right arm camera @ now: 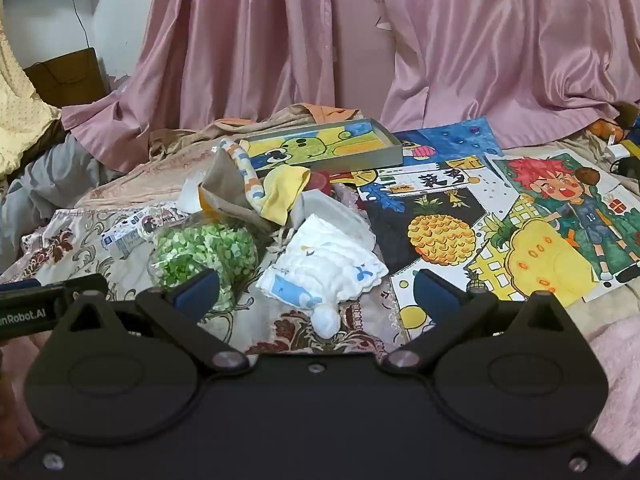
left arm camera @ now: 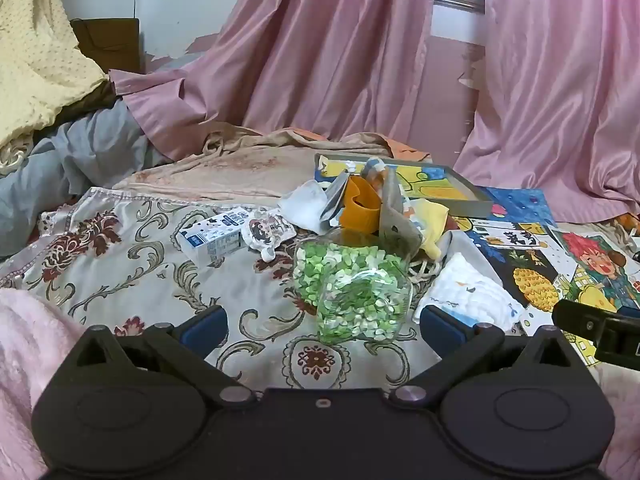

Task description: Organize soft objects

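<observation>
We hold the left gripper (left arm camera: pixel 323 326) low over the bed (left arm camera: pixel 132 256), fingers spread wide and gripping nothing; the right gripper (right arm camera: pixel 316 294) hovers likewise, fingers apart and bare. At twelve o'clock from the right gripper, just beyond its fingertips, lies the white folded cloth (right arm camera: pixel 324 268). A clear jar (left arm camera: pixel 352 288) lying on its side, packed with green and white bits, sits at twelve o'clock between the left fingers. Behind, a shallow grey box (right arm camera: pixel 332 144) holds a cartoon drawing.
</observation>
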